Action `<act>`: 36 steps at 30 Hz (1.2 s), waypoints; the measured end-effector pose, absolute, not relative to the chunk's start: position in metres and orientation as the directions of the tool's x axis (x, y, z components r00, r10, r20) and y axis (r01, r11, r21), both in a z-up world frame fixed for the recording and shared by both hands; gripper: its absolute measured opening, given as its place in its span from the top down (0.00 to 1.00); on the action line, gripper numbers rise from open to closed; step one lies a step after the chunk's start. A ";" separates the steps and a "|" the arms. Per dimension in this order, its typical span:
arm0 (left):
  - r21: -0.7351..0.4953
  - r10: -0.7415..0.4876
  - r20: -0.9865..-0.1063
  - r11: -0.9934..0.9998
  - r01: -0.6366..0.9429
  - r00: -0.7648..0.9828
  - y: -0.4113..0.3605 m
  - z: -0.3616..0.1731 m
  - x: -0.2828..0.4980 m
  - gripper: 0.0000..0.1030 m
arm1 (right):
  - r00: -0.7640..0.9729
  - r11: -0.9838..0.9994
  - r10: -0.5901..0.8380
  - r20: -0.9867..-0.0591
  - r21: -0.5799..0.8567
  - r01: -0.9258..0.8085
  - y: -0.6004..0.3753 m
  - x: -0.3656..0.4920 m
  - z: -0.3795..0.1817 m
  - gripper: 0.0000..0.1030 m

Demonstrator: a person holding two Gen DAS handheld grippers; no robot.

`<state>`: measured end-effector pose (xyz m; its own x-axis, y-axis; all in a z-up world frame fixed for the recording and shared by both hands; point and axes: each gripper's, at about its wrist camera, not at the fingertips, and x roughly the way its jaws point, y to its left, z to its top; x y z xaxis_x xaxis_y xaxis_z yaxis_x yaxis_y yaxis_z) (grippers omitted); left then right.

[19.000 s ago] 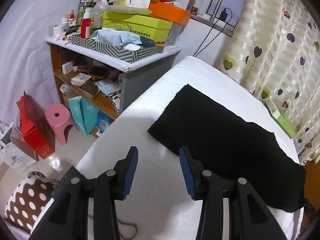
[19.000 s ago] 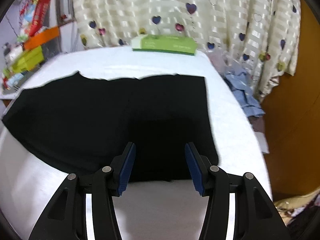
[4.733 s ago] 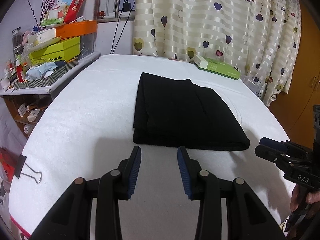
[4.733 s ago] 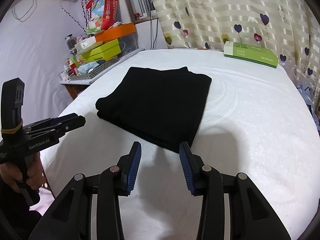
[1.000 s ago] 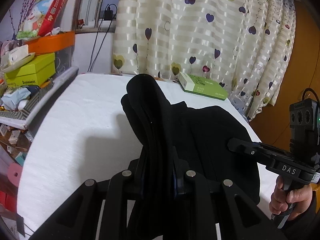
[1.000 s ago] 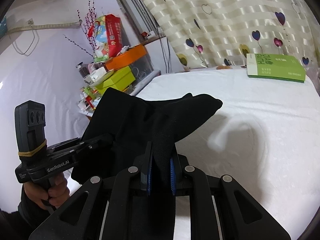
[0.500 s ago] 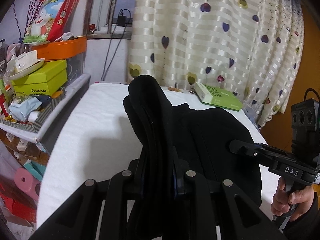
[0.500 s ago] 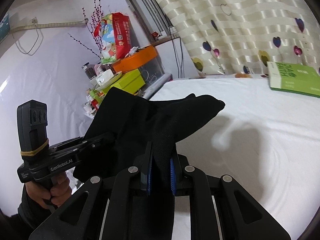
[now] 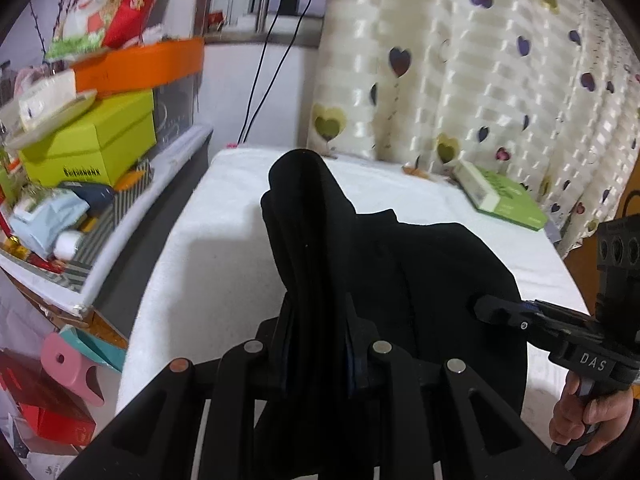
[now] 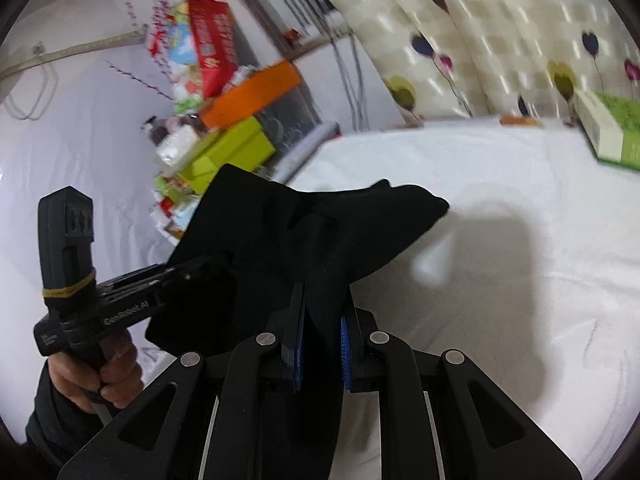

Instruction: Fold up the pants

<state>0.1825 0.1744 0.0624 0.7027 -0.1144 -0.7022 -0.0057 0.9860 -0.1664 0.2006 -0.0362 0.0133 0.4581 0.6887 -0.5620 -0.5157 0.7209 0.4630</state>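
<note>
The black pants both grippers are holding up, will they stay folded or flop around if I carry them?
Probably floppy: the black pants droop between the left gripper and right gripper. The thick bunched layers suggest the folds may slip.

A thick fold of black fabric pants (image 9: 320, 240) is clamped between the black left gripper (image 9: 316, 356) fingers, rising ahead of their tips above a white cloth-covered bed (image 9: 216, 280). Right of the fingers, the right gripper (image 9: 492, 308) pinches the same fabric.

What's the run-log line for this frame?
phase: carrying folded pants | left gripper: shut on black pants | right gripper: shut on black pants | pants: lifted above white bed | green box: on bed
</note>
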 end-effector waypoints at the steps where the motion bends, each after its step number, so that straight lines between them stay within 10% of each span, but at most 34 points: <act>1: -0.168 -0.119 -0.714 0.986 -0.003 0.690 0.176 0.054 0.187 0.79 | 0.445 0.729 0.680 -0.583 0.471 -0.497 -0.036 0.207 0.002 0.86; 13: -0.166 -0.027 -0.692 0.978 -0.123 0.722 0.213 0.036 0.156 0.64 | 0.597 0.842 0.517 -0.614 0.238 -0.484 -0.046 0.200 0.019 0.72; 22: -0.166 -0.073 -0.689 0.984 -0.059 0.721 0.187 0.037 0.171 0.64 | 0.542 0.855 0.447 -0.712 0.164 -0.491 -0.019 0.236 -0.020 0.94; 36: -0.098 -0.014 -0.736 0.992 -0.086 0.677 0.185 0.027 0.232 0.64 | 0.542 0.851 0.466 -0.699 0.186 -0.491 -0.013 0.269 -0.019 0.91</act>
<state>0.2325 0.1853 0.0274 0.6771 -0.0142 -0.7358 -0.0855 0.9915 -0.0978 0.2694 -0.0130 -0.0194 0.5423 0.4660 -0.6992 -0.4912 0.8509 0.1861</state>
